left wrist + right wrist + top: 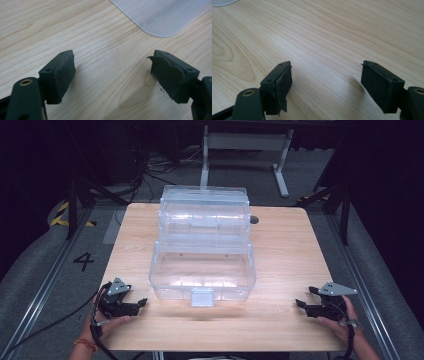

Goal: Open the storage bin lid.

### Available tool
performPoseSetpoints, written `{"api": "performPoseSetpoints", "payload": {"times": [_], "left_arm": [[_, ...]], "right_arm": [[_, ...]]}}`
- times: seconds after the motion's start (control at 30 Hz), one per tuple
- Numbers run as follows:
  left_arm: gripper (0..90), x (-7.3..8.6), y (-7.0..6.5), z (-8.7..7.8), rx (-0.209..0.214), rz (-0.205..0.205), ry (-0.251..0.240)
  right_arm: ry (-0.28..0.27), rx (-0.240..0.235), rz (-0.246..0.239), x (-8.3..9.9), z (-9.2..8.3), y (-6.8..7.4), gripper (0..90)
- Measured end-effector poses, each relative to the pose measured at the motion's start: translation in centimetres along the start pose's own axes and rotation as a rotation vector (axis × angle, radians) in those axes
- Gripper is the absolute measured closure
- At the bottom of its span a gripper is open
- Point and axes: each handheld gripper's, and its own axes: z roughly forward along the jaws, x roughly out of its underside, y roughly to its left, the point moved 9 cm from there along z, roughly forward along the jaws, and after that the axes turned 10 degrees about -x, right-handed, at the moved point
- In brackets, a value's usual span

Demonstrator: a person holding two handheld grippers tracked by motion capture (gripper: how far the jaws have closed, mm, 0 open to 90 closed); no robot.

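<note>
One wooden table (280, 250); grey floor (45, 270); darkish surroundings.

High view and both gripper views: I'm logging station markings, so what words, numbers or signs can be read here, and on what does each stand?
"4": a black numeral on the grey floor left of the wooden table.
Yellow and black hazard stripes on the floor farther back at the left: a sign, no text.
The clear plastic box, the table and both grippers bear no readable text.
</note>
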Motion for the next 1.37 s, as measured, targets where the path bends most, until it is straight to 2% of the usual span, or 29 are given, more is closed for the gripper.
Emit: {"api": "performPoseSetpoints", "payload": {"times": [0.17,0.8,1.37], "left_arm": [[18.2,-0.04,-0.01,0.06,-0.002,-0.004,0.003],[16.8,-0.05,0.06,0.11,-0.012,-0.008,0.003],[14.9,0.06,0.06,0.07,-0.008,-0.015,0.020]], "right_arm": [[0.007,-0.032,0.034,0.11,0.08,-0.09,24.0],[0.007,-0.032,0.034,0.12,0.08,-0.08,23.7],[0.019,-0.018,0.050,0.19,0.19,-0.26,15.4]]}}
